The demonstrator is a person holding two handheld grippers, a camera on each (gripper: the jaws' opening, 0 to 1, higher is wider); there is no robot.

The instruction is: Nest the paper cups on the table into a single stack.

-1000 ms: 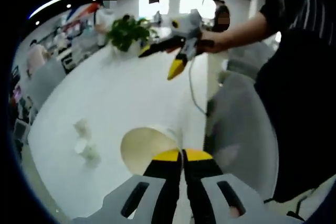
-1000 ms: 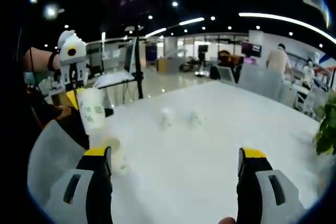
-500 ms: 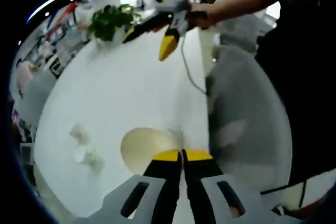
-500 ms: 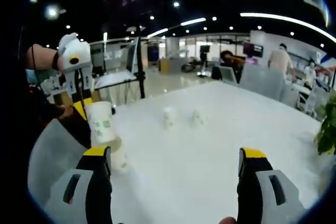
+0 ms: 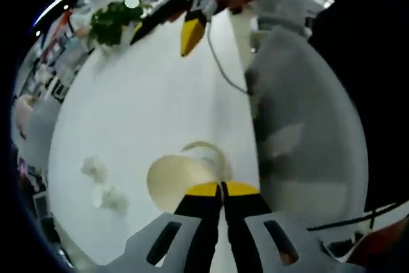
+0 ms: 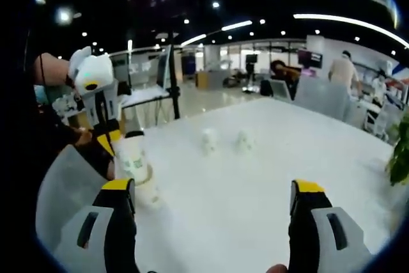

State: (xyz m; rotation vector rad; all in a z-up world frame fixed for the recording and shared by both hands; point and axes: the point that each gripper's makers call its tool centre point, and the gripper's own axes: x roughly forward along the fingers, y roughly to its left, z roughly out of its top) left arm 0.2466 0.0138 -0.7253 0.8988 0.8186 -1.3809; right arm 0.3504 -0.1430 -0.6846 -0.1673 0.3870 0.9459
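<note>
Left gripper view: cup (image 5: pixel 176 180) near table edge (image 5: pixel 250 126).

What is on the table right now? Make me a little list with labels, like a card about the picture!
held cup: paper cup pinched at its rim by the left gripper, mouth toward that gripper's camera
cup below: another cup on the table, right under the held cup
loose cups: two small cups farther off, standing apart
right gripper: jaws wide, holding nothing
table: white
plant: green leaves at the far edge
chair: grey chair beside the table
</note>
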